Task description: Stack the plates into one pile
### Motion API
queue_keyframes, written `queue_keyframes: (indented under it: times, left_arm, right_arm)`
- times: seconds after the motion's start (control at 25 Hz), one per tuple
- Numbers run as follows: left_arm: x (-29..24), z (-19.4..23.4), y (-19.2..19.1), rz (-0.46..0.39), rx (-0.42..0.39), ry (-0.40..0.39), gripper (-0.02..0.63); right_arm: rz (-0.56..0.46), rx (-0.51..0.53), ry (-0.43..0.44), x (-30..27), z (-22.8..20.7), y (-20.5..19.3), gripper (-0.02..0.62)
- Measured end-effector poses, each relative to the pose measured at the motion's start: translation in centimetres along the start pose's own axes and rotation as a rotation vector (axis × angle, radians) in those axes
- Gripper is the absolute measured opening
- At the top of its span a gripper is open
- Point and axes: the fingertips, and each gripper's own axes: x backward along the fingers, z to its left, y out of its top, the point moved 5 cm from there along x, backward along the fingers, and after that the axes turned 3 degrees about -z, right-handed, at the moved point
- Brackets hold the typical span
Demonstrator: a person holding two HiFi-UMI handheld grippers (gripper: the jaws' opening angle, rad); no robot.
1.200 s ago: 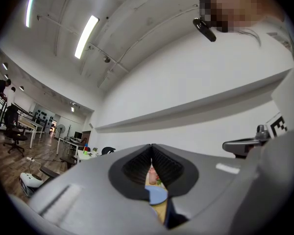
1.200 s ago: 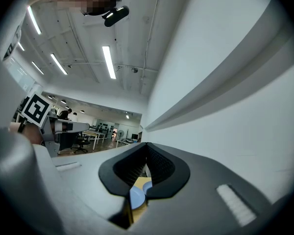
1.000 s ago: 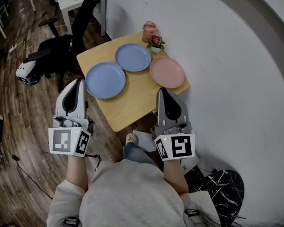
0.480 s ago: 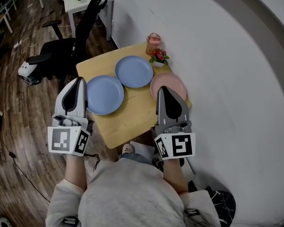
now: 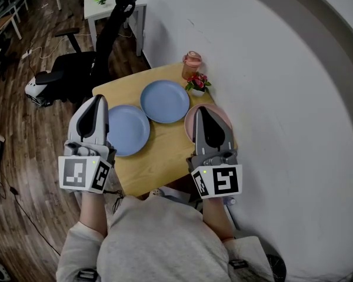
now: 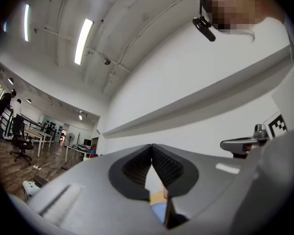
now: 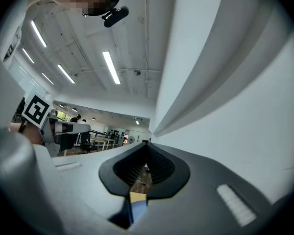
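Three smooth round plates lie apart and unstacked on the small square wooden table (image 5: 159, 153): a blue plate (image 5: 127, 130) by its left edge, another blue plate (image 5: 165, 101) mid-table, and a pink plate (image 5: 189, 121) by the right edge. The grey left gripper (image 5: 97, 99) and right gripper (image 5: 203, 110) hover above, ribbed jaws closed on nothing. A pink jar (image 5: 192, 64) and a potted flower (image 5: 198, 84) stand at the far corner.

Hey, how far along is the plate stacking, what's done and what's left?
Done: nothing yet. The near blue plate, the far blue plate and the pink plate each lie flat on the table, none on another. In hand: nothing; the left gripper and the right gripper are both shut and empty. Left: all the stacking, two plates onto the third.
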Motion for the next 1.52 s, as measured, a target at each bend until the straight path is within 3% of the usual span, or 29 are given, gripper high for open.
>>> queue_keyframes:
  times: [0.28, 0.68, 1.08, 1.52]
  left_arm:
    - [-1.0, 0.4, -1.7, 0.041, -0.001, 0.046, 0.058]
    - [-1.7, 4.6, -6.5, 0.158, 0.010, 0.112, 0.058]
    - [-1.4, 10.3, -16.5, 0.420, 0.094, 0.175, 0.060]
    - [2.6, 13.7, -26.9, 0.709, 0.227, 0.254, 0.063]
  right_arm:
    - [0.045, -0.050, 0.044, -2.4, -0.8, -2.5, 0.003]
    - [0.214, -0.135, 0.097, -7.1, 0.8, -8.6, 0.003]
    - [0.532, -0.269, 0.149, -10.8, 4.5, -19.8, 0.003]
    - [0.905, -0.433, 0.156, -8.2, 7.6, -31.6, 0.005]
